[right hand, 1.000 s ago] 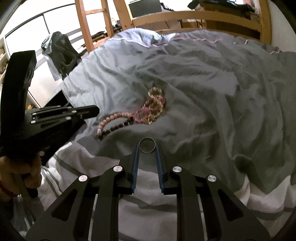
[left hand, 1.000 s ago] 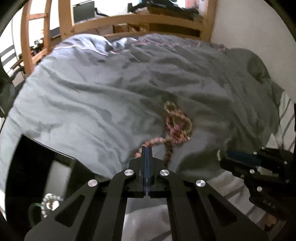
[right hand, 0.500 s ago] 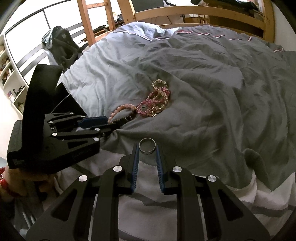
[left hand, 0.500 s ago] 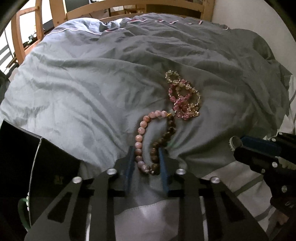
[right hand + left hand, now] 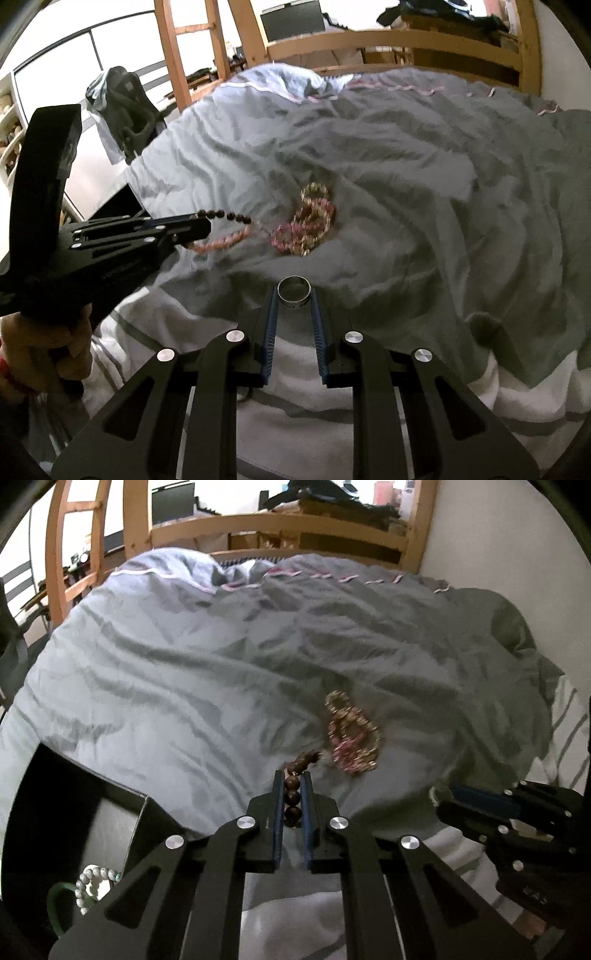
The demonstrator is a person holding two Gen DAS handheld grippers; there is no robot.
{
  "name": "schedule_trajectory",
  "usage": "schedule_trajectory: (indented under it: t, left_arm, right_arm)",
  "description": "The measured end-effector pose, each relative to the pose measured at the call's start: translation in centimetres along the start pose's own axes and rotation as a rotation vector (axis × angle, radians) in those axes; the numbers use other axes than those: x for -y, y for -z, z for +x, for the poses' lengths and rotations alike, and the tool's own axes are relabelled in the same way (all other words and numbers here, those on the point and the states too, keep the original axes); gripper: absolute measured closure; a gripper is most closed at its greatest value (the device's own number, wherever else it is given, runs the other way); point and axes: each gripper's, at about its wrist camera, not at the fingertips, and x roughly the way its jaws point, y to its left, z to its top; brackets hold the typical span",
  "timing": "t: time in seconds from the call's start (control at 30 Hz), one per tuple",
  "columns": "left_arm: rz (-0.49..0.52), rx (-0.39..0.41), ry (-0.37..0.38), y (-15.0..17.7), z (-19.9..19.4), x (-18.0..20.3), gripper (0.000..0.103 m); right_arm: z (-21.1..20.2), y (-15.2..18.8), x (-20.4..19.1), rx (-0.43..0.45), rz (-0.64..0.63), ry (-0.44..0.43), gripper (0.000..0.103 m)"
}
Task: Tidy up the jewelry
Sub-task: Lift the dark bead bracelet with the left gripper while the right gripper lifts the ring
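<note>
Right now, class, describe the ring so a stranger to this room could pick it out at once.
Start at the grey duvet covering the wooden bed, then drop to its near edge. There the right gripper pinches a plain silver metal ring between its blue-padded fingers. Unlike the pink-and-gold beaded tangle beyond it, it is one smooth band, beadless.

left tool (image 5: 292, 799) now clamped on bead strand (image 5: 225, 229) — lifted off duvet (image 5: 184, 686)

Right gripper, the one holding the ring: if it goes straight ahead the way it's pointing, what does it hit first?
Probably the grey duvet: the right gripper, shut on the metal ring, points at bare fabric, with the pink and gold bracelets just beyond. Depth is unclear.
</note>
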Motion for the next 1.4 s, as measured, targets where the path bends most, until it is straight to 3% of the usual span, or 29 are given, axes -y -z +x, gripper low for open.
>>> schedule_trajectory:
  t: [0.13, 0.53, 0.6, 0.63, 0.67, 0.73, 0.8, 0.87, 1.07, 1.2, 1.4]
  left_arm:
    - [0.023, 0.028, 0.002, -0.3, -1.1, 0.7, 0.095]
    - [0.02, 0.049, -0.007, -0.6, -3.2, 0.8, 0.095]
    - [0.018, 0.043, -0.011, -0.6, -3.0, 0.8, 0.095]
    - [0.017, 0.039, -0.012, -0.5, -2.9, 0.7, 0.095]
    - [0.016, 0.034, -0.013, -0.5, -2.8, 0.7, 0.095]
    - [0.017, 0.022, -0.013, -0.3, -2.4, 0.8, 0.095]
    - [0.023, 0.021, -0.011, -0.3, -2.4, 1.0, 0.095]
    - [0.025, 0.025, -0.013, -0.2, -2.7, 0.9, 0.095]
    - [-0.001, 0.042, -0.024, -0.4, -3.5, 0.1, 0.095]
    - [-0.014, 0.05, -0.021, -0.7, -4.0, -0.2, 0.095]
    - [-0.018, 0.062, -0.018, -0.8, -5.4, -0.2, 0.095]
  right_arm:
    - [-0.6, -0.4, 0.1, 0.04, 0.001, 0.002, 0.084]
    - [-0.6, -0.5, 0.2, 0.031, -0.001, 0.001, 0.083]
    - [0.7, 0.0, 0.3, -0.05, 0.01, 0.008, 0.067]
    - [1.2, 0.3, 0.2, -0.061, 0.005, 0.03, 0.05]
    - [1.7, 0.7, 0.2, -0.062, -0.01, 0.043, 0.046]
    - [3.2, 1.0, 0.2, -0.098, -0.04, 0.067, 0.049]
    - [3.9, 0.9, 0.2, -0.092, -0.048, 0.06, 0.061]
    - [4.5, 0.6, 0.4, -0.09, -0.046, 0.063, 0.083]
    - [2.8, -0.1, 0.5, -0.006, 0.017, -0.022, 0.083]
    - [1.1, -1.0, -0.7, 0.069, -0.023, -0.029, 0.083]
    - [0.2, -1.8, -1.8, 0.1, -0.051, -0.039, 0.083]
